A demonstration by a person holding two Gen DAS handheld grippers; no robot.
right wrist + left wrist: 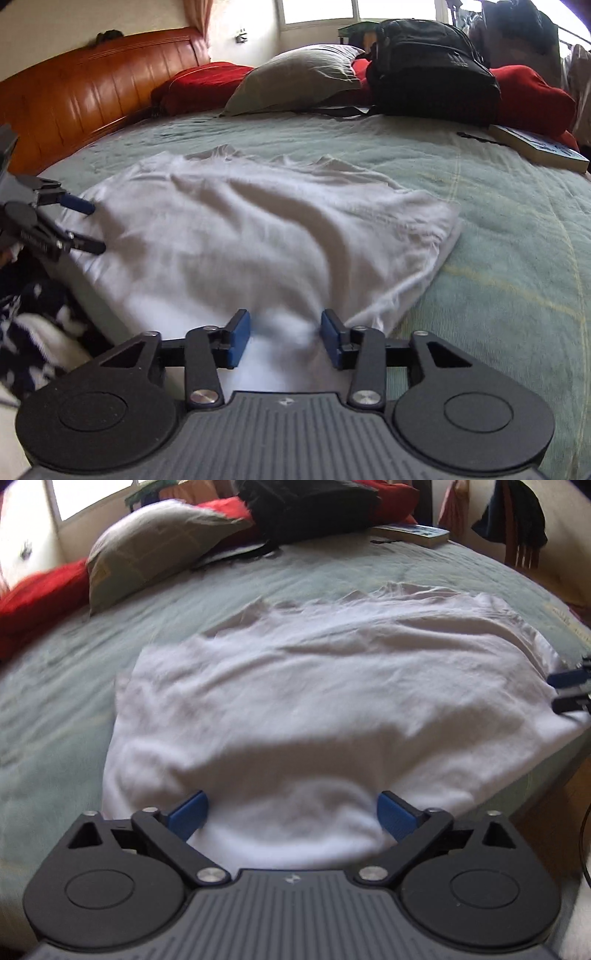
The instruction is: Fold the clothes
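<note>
Bedspread (498, 229), pale green and ribbed, carries my rumpled white shirt (258, 236), soft cotton spread flat. Left gripper (291, 814) gapes wide above its hem; right gripper (285, 338) half parted, seemingly gripping nothing, though blur hides contact.

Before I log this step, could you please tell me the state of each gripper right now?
Left gripper: open wide, holding nothing, over the white shirt.
Right gripper: open, holding nothing.

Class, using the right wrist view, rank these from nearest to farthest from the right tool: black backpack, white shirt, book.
1. White shirt: directly ahead of the right tool, on the bedspread.
2. Book: far right, near the bed's edge.
3. Black backpack: at the back, among the pillows.
</note>
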